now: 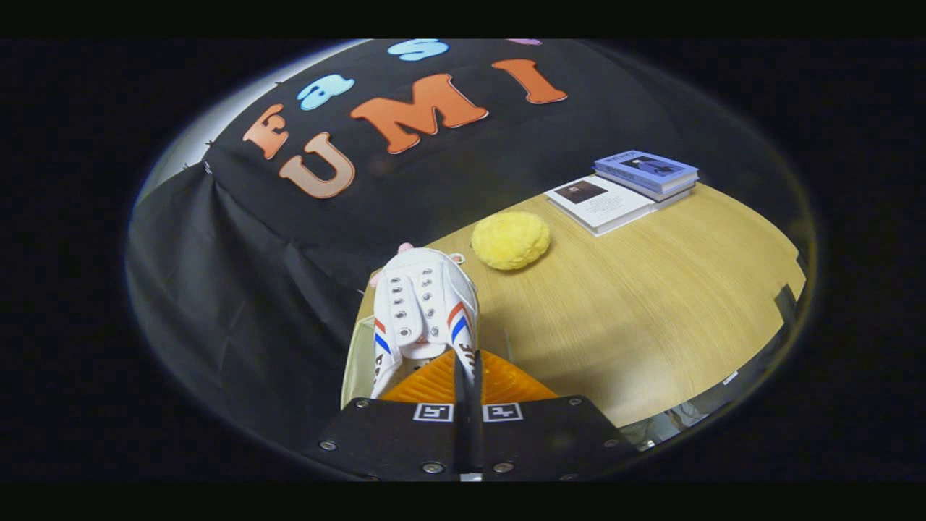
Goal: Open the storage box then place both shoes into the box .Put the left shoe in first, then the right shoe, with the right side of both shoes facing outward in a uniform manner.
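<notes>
At lower left of the frame I see a pale box edge, its rim showing just left of the shoe; I can't tell how far it is open. The shoe is white canvas with red and blue stripes, hanging toe-forward just ahead of the tool, lifted off the bench and above the box edge. The tool's fingers are pinched nearly together on the shoe's heel collar, so I read it as holding the shoe.

I judge the shoe light and soft in the upper, stiffer at the sole and heel. Canvas should give good friction, but a thin collar can fold or twist, letting the toe droop. The heel rim looks the right place to hold; I'd avoid the tongue.

The tool points forward and slightly down, rolled so the bench tilts across the frame.

Right of the shoe, mid-frame, a yellow puff sits on the bench. At upper right, well apart, lie two books.
</notes>
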`<move>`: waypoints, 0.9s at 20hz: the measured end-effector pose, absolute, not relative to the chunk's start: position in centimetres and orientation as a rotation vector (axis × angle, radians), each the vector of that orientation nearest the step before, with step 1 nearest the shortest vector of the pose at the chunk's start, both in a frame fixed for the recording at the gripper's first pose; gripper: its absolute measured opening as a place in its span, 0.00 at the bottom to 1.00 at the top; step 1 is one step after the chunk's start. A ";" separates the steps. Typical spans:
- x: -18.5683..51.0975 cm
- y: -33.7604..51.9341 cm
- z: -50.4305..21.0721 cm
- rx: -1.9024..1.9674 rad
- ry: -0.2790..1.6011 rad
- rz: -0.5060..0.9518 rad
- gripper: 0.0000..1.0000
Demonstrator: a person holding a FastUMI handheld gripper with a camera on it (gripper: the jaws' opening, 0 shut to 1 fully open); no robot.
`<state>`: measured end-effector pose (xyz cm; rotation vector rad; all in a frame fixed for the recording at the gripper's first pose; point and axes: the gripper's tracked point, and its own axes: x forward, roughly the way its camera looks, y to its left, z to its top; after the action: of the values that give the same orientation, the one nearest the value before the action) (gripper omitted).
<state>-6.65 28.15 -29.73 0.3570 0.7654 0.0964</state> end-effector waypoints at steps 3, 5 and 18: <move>-6.7 31.0 -30.6 0.316 0.768 0.103 0.00; -7.1 32.2 -31.2 0.264 0.768 0.100 0.00; -8.2 33.3 -35.4 0.058 0.867 0.032 0.24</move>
<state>-8.21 33.34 -35.42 0.0577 0.8673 0.0317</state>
